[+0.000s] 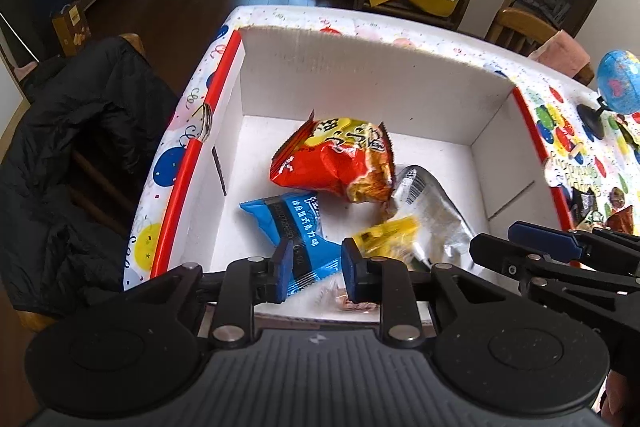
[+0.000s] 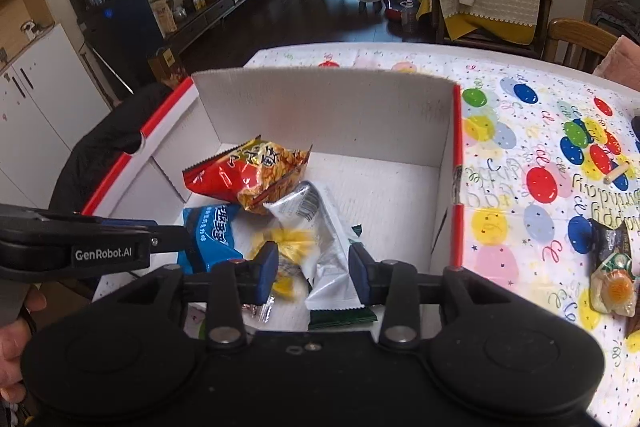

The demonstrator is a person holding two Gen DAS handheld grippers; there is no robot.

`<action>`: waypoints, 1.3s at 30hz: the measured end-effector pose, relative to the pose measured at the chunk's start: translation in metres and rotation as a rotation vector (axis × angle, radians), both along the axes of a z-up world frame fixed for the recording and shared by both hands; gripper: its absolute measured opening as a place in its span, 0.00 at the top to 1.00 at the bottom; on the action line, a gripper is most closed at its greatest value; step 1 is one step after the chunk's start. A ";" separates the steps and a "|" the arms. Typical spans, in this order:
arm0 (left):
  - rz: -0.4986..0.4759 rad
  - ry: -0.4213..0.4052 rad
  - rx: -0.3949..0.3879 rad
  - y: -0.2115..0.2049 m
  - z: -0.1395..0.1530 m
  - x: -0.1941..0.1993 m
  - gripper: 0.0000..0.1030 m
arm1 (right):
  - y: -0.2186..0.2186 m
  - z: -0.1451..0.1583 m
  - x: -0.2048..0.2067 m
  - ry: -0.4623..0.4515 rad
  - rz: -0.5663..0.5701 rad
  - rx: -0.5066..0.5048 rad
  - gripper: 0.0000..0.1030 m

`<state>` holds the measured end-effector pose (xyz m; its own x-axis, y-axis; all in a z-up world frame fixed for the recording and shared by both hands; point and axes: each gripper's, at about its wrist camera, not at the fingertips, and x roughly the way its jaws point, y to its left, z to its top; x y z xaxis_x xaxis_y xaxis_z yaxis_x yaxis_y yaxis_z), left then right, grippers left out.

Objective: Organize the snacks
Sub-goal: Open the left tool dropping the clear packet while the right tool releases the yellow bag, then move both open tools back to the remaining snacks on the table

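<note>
Silver packet (image 2: 320, 227) lies lengthwise toward camera in box (image 2: 320, 107).

Toy globe (image 1: 622, 82), black jacket (image 1: 76, 147), sofa (image 2: 488, 3)

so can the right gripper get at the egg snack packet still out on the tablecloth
Probably yes. The egg snack packet lies in the open on the tablecloth, outside the box wall. The right gripper hangs over the box with nothing gripped, so it would only need to swing sideways over that wall.
</note>
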<state>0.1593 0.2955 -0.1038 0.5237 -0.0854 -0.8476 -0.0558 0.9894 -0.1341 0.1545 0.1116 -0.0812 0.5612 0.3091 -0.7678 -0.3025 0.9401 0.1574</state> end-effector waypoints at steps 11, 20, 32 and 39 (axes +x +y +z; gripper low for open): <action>-0.021 -0.106 -0.010 -0.011 0.037 -0.025 0.74 | -0.017 0.030 -0.027 -0.063 -0.046 0.052 0.56; -0.069 -0.173 -0.018 -0.028 0.063 -0.040 0.64 | -0.035 0.053 -0.051 -0.123 -0.111 0.075 0.43; -0.157 -0.215 -0.052 -0.071 0.081 -0.050 0.30 | -0.081 0.066 -0.083 -0.212 -0.228 0.092 0.18; -0.195 -0.222 -0.064 -0.118 0.081 -0.049 0.28 | -0.124 0.066 -0.088 -0.247 -0.284 0.099 0.08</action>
